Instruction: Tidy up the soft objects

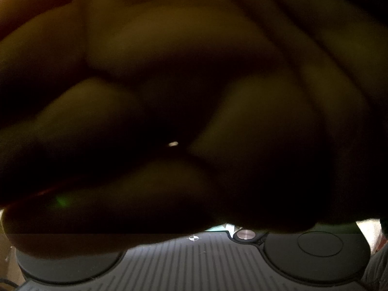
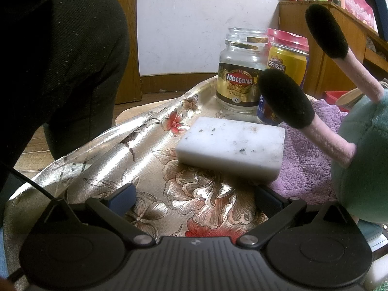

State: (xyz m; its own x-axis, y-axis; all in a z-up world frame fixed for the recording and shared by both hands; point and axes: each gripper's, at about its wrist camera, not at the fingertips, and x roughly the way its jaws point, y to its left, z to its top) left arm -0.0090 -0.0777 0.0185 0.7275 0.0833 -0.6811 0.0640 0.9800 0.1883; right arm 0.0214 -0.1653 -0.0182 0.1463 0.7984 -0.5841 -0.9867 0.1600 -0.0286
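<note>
**Two grippers, one sponge ahead, one view smothered**

Two views give us very unequal help. In the right wrist view our right gripper (image 2: pixel 194 200) sits low over the flowered tablecloth (image 2: pixel 135 150) with its blue-tipped fingers (image 2: pixel 123 197) spread wide and nothing between them. The white sponge (image 2: pixel 231 145) lies flat on the cloth straight ahead, its near edge apart from the tips, so we judge the wide spread is there to take the block across its breadth.

The sponge's right end touches or overlaps a purple towel (image 2: pixel 312 160), which is heaped under a green plush toy (image 2: pixel 363 160). The toy's pink stalks with black tips (image 2: pixel 286 98) lean toward the sponge. The soft things are thus bunched on the right side of the table, probably because that is where we are gathering them.

Behind the sponge stand a glass Moccona jar (image 2: pixel 240 72) and a yellow jar with a red lid (image 2: pixel 287 55), close together. They are hard things and look like no part of the sorting, but they sit near enough to be knocked if we push the sponge forward.

The left wrist view is almost wholly dark: some soft, blurred, brownish mass (image 1: pixel 184 77) is pressed up to the lens. We cannot tell what it is, nor whether the left gripper is apart or together, since its fingers are hidden.
</note>
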